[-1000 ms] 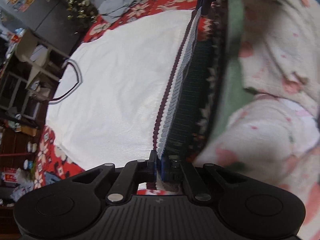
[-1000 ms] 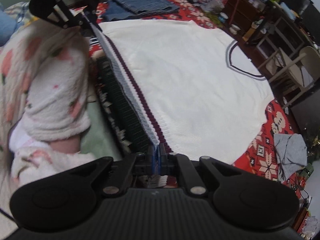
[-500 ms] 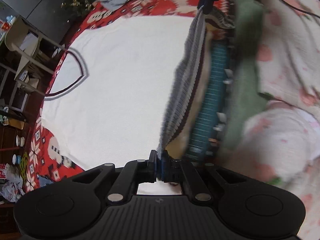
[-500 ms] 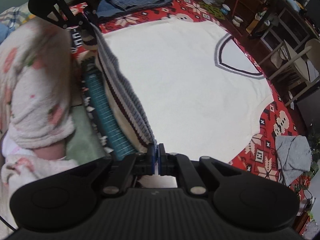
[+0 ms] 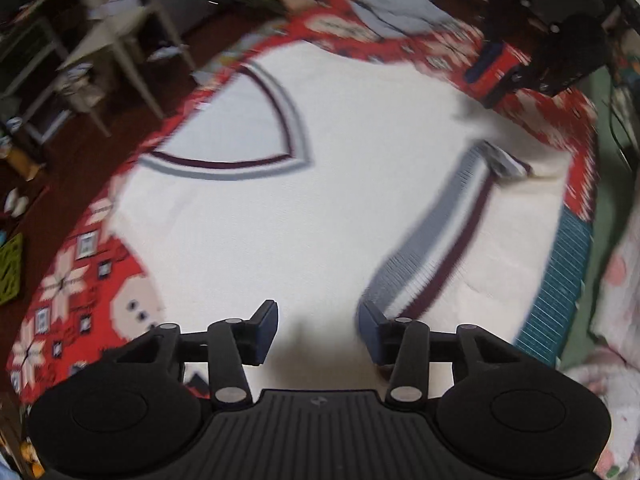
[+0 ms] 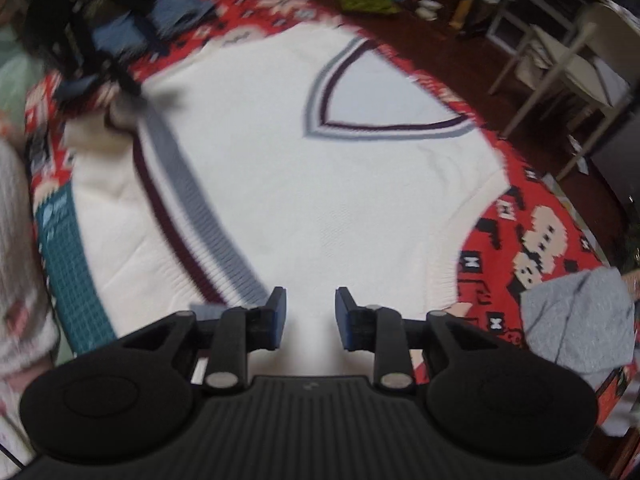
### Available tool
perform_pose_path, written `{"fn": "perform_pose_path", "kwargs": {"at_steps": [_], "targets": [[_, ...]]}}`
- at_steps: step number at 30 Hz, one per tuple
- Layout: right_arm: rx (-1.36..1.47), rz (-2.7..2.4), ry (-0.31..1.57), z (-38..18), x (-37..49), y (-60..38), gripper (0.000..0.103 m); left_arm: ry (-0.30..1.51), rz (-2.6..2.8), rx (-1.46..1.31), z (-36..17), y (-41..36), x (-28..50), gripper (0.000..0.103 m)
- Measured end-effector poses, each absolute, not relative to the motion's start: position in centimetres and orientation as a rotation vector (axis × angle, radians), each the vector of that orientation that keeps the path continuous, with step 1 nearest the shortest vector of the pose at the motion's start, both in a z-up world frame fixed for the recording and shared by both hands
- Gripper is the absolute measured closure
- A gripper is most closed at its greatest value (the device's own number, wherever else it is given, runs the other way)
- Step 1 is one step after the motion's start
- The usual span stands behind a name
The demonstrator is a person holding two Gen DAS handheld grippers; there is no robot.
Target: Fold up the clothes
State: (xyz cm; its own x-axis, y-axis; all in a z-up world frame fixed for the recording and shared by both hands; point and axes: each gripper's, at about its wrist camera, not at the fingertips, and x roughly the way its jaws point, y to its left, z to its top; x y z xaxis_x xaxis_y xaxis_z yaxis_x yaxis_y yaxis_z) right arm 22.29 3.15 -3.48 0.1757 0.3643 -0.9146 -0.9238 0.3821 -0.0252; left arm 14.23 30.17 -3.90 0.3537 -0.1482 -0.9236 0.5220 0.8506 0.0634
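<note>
While both of your grippers point down at the white sweater, neither of them holds it. The jaws of your left gripper are opening, and only bare white knit shows between them; the striped hem runs just beside the right finger, but the pads do not press on it. The jaws of your right gripper are opening too, less wide, again with only white knit in the gap, and the same hem band ends close to its left finger.

The sweater lies flat on the red patterned blanket, which carries everything here. The bottom part is folded over the body, so the grey and dark red hem band crosses the white cloth as a diagonal line from one gripper toward the other. The V-neck collar lies toward the far edge of the blanket, the side away from you, and it is uncovered. A teal strip of the blanket edge shows on the side near you, just past the fold.

In the left wrist view your right gripper appears at the far end of the hem band, blurred. A grey garment lies on the blanket near the sweater's side, apart from it. White chairs stand on the dark floor past the far edge. Your fleece sleeve with pink spots shows at the border of the view.
</note>
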Motion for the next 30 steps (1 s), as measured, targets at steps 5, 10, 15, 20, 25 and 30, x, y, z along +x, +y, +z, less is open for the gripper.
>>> {"fn": "perform_pose_path", "kwargs": {"at_steps": [5,10,15,20,25,30], "targets": [[-0.466,0.958,0.935,-2.1,20.4,0.3,0.074,1.093,-0.381,0.163,-2.4,32.8,11.9,0.053],[-0.342,0.862,0.906,-2.9,15.1,-0.7,0.071,0.996,-0.309,0.108,-2.6,31.7,7.5,0.052],[-0.294,0.786,0.879,-5.3,10.8,-0.7,0.071,1.012,-0.167,0.076,-6.6,30.8,6.4,0.053],[-0.387,0.74,0.831,-7.6,7.7,-0.7,0.07,1.069,-0.138,0.043,-9.2,31.0,6.1,0.054],[-0.436,0.719,0.831,-9.9,8.0,-0.3,0.073,1.082,-0.134,-0.09,-9.7,32.2,6.6,0.056],[-0.384,0.683,0.817,-10.3,9.5,-0.6,0.094,1.09,-0.17,-0.196,-10.8,33.2,7.0,0.085]]}}
